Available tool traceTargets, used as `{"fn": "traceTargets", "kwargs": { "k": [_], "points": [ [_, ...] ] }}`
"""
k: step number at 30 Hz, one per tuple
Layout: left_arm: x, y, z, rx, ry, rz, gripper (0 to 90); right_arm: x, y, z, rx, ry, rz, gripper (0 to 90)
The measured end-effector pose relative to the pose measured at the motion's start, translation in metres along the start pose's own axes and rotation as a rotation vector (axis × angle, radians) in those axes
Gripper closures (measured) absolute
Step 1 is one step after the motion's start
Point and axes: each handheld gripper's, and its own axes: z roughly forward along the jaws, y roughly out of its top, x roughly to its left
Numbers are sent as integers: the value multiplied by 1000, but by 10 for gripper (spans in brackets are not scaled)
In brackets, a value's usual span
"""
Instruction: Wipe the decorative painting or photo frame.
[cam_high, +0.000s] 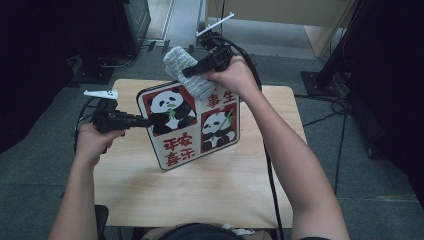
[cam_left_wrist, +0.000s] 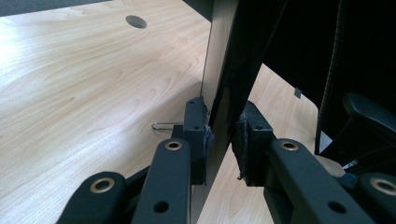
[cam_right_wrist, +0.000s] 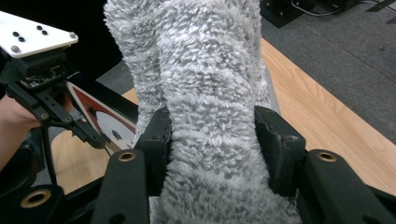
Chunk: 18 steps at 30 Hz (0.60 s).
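Observation:
A flat board (cam_high: 190, 125) printed with two pandas and red characters is held tilted above the wooden table (cam_high: 225, 185). My left gripper (cam_high: 145, 121) is shut on its left edge. In the left gripper view the pads (cam_left_wrist: 196, 130) clamp the thin board edge (cam_left_wrist: 224, 70) from both sides of the left gripper (cam_left_wrist: 223, 135). A fluffy grey cloth (cam_high: 182, 62) lies against the board's top corner, with my right gripper (cam_high: 187, 72) shut on it. Seen from the right gripper view, the cloth (cam_right_wrist: 210, 93) fills the gap in the right gripper (cam_right_wrist: 212, 140), and the board (cam_right_wrist: 105, 116) and the left gripper (cam_right_wrist: 93, 137) lie beyond.
Grey carpet surrounds the small table. Black stands and cables (cam_high: 325, 75) stand at the far right, with dark equipment (cam_high: 115, 30) at the far left. A cable hole (cam_left_wrist: 136, 21) sits in the tabletop. A thin wire piece (cam_left_wrist: 161, 125) shows beside the board's lower edge.

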Motion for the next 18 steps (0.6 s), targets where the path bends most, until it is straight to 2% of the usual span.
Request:
{"fn": "traceTargets", "kwargs": {
  "k": [11,18],
  "points": [
    [1,-1,-1,0,2,1,765,-9,-6,-7,-15,-4,22,520],
    [1,-1,-1,1,3,1,765,-13,-8,-12,-13,-25,21,517]
  ]
}}
